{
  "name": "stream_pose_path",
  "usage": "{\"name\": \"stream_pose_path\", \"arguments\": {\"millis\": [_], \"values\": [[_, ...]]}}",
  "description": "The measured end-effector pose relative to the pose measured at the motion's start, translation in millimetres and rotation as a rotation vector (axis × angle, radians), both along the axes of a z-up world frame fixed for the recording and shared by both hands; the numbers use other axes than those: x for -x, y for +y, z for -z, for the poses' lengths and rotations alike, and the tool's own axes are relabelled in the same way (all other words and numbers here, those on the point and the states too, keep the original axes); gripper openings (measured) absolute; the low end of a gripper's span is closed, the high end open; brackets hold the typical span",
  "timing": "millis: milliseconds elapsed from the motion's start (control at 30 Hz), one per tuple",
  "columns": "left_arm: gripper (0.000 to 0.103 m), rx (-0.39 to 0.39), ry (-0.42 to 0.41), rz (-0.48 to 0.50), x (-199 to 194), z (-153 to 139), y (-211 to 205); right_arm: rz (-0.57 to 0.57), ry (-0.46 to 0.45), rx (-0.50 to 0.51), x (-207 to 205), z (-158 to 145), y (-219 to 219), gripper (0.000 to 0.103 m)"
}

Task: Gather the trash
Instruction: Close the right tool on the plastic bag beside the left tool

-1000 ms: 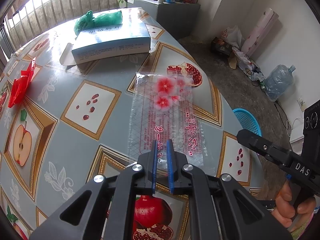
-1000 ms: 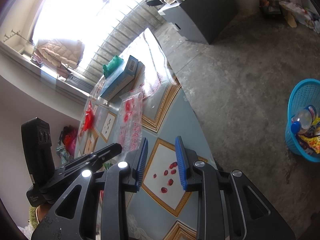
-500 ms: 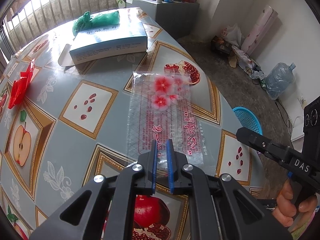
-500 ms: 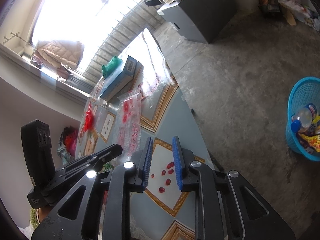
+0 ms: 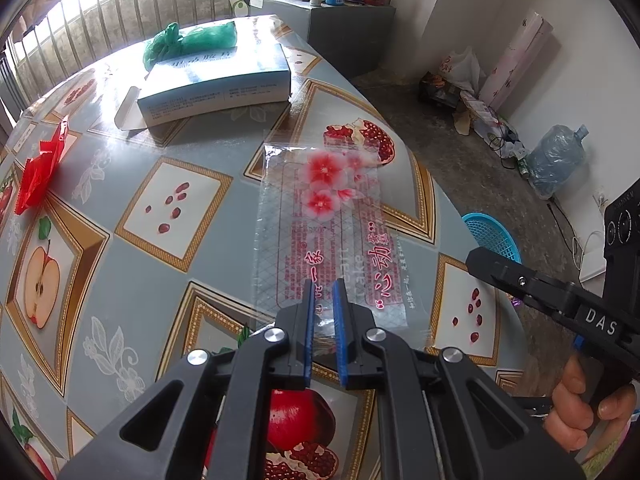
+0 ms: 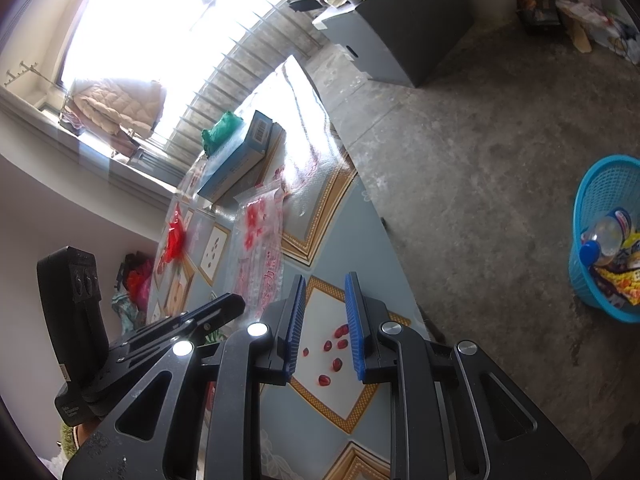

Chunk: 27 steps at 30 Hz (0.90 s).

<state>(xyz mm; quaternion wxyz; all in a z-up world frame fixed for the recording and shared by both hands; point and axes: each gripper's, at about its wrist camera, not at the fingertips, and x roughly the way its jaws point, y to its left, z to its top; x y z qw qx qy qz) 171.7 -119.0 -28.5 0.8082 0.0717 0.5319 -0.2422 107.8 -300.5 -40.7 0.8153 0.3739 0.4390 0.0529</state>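
Only the right wrist view looks into the blue basket [image 6: 600,240] on the concrete floor [image 6: 480,140], already holding a bottle and wrappers. Meanwhile the left gripper [image 5: 323,292] pinches the near edge of the clear flowered wrapper [image 5: 320,216] lying on the fruit-patterned tablecloth [image 5: 132,288]. Empty, the right gripper [image 6: 324,292] has its jaws slightly apart after narrowing.

Two downward wrist views, close above shared table [image 5: 168,304].
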Motion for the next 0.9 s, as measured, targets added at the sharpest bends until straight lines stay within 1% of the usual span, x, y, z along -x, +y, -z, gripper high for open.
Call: {"name": "stream_pose_path", "arguments": {"millis": [367, 900], "values": [[0.009, 0.002, 0.000, -0.007, 1, 0, 3, -0.023, -0.001, 0.000, -2, 1, 3, 0.020], [0.009, 0.010, 0.003, -0.028, 0, -3, 16, -0.066, 0.007, -0.004, -19, 0, 21, 0.020]]}}
